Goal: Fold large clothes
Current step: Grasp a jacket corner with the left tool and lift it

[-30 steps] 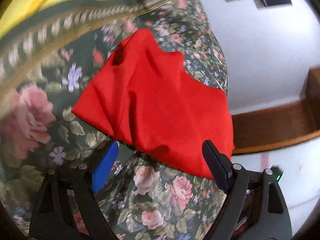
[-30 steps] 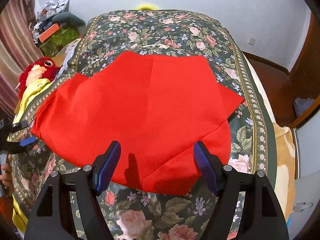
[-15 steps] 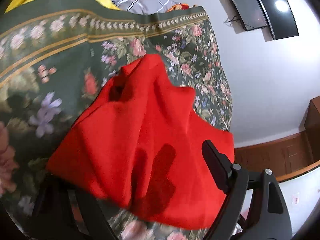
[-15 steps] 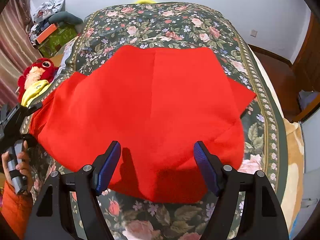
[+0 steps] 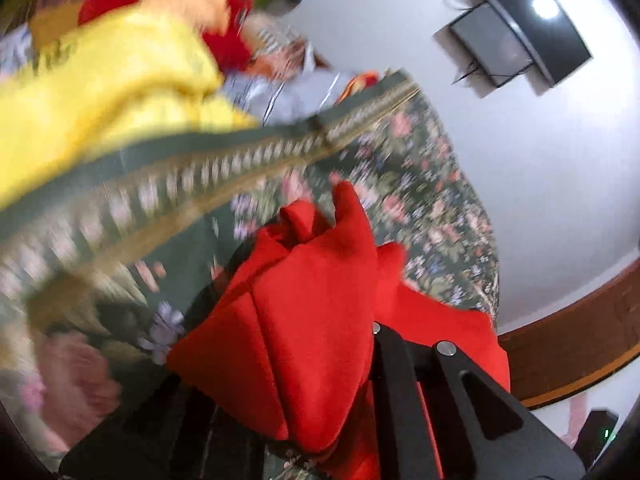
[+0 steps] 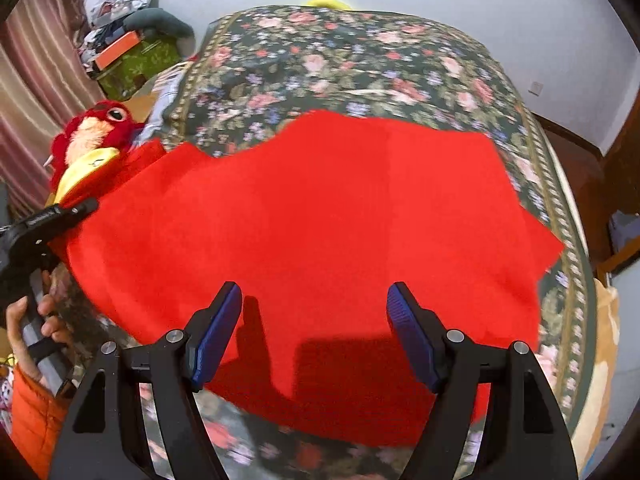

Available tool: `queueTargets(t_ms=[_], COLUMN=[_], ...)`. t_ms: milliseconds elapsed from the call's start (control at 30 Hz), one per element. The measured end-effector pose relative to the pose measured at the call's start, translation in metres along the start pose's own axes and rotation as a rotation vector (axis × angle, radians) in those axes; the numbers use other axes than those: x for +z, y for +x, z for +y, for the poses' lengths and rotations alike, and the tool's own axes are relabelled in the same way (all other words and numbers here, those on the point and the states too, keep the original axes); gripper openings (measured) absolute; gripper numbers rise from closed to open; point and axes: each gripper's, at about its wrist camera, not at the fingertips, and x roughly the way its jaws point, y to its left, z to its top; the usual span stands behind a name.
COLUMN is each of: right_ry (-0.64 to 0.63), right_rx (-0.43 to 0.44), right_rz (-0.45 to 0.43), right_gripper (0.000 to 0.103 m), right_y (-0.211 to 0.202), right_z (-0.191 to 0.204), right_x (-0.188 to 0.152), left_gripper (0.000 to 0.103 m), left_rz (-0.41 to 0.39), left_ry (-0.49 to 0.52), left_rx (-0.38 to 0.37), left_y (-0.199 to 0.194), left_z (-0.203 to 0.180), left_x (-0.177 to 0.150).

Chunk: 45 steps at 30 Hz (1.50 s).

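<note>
A large red garment [image 6: 340, 216] lies spread on the floral bedspread [image 6: 360, 64]. My right gripper [image 6: 316, 328] is open and empty, its blue pads just above the garment's near edge. My left gripper [image 5: 320, 380] is shut on the garment's left edge, with a bunch of red cloth [image 5: 312, 312] lifted and creased between its fingers; its fingertips are hidden by the cloth. In the right wrist view the left gripper [image 6: 44, 220] shows at the garment's left edge, held by a hand.
A red and yellow plush toy [image 6: 88, 140] sits at the bed's left side, with boxes and clutter [image 6: 128, 48] behind it. Yellow cloth [image 5: 100, 92] lies beyond the bed border. A wooden frame [image 6: 624, 152] stands to the right.
My left gripper went from open beside the red garment to closed on its edge and lifted the cloth. My right gripper moved forward over the near edge, still open.
</note>
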Motion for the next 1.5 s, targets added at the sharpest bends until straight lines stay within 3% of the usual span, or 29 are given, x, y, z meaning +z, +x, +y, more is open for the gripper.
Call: queueTargets(t_ms=[233,333,500,700,1000,1167,1300,1433,1500], right_ry=[-0.092,-0.169,-0.287,-0.234,0.107,0.255,0.276,0.291,0.301], right_rx=[0.074,0.051,0.009,0.064,0.065,0.078,0.077,0.066,0.064], right_rz=[0.046,0.087,0.072,0.057,-0.011,-0.034,-0.045,-0.052,-0.050], right_gripper=[0.072,0.077,0.081,0.080,0.080,0.080,0.080,0.080,0.080], right_y=[0.031,0.050,0.052,0.021,-0.027,-0.043,-0.054,-0.064,-0.066], right_z=[0.064,0.089,0.102,0.067,-0.052,-0.094,-0.110,-0.122,-0.131], right_x=[0.015,0.009,-0.006,-0.013,-0.031,-0.046,-0.054,-0.065,-0.072], left_gripper=[0.007,0.007,0.006,0.005,0.005,0.005,0.005,0.005,0.005], left_rz=[-0.100,-0.101,-0.033,0.015,0.022,0.037,0.085,0.271,0.374], left_ry=[0.160,0.160,0.083,0.071,0.245,0.398,0.567,0.700,0.734], left_rx=[-0.013,-0.024,-0.028,-0.032,-0.095,-0.183,-0.241,-0.290,-0.266], left_y=[-0.053,-0.060,-0.049,-0.035,-0.031,-0.032,-0.023,0.006,0.023], left_z=[-0.038,-0.046,-0.047,-0.067,-0.175,-0.260,-0.318,-0.333,-0.321], left_x=[0.022,0.027,0.025,0.013,0.003,-0.031,-0.085,-0.158,-0.185])
